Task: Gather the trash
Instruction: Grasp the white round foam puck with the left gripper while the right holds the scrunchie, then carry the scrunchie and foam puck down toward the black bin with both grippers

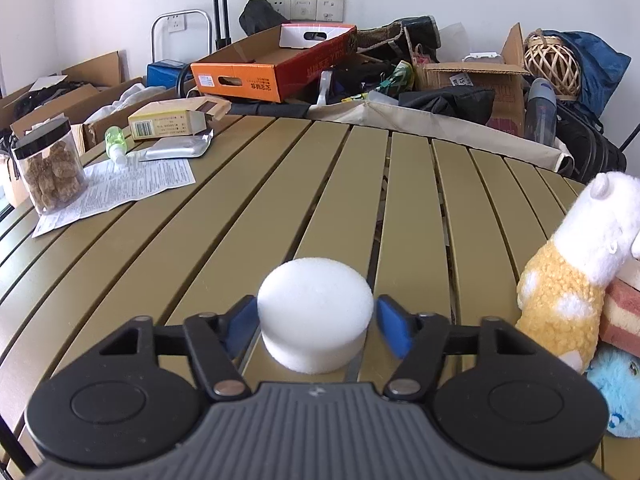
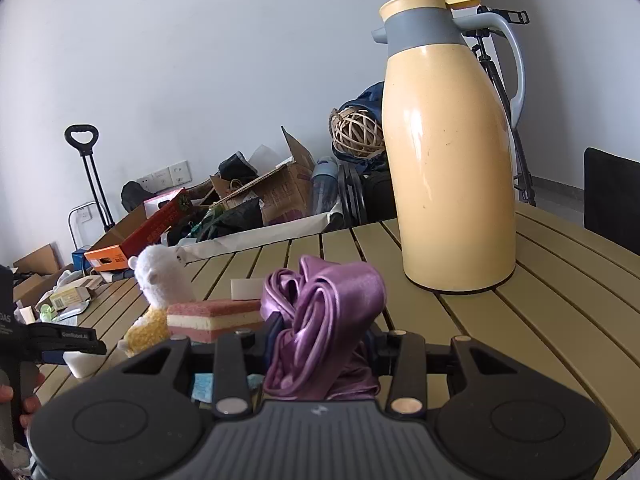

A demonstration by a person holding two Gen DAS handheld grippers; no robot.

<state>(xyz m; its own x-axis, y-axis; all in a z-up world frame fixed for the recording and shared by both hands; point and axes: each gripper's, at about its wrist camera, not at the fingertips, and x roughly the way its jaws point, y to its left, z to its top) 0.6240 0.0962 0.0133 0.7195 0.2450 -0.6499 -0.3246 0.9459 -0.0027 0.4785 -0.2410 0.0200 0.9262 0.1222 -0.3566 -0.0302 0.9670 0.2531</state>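
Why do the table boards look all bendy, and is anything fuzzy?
Left wrist view: the fisheye lens bows the table slats outward, corners go dark, and the right blue finger looks smeared. Right wrist view: the yellow jug leans and bulges, with soft window glare on its side.

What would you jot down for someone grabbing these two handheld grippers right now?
Left gripper: closed around the white foam puck on the slatted table, pads at its sides.
Right gripper: shut on the purple satin cloth.
Nearby: plush toy, layered sponge, yellow thermos.
Done: both pieces gripped.
Left: lift the puck and carry both away; no bin is visible in either view.
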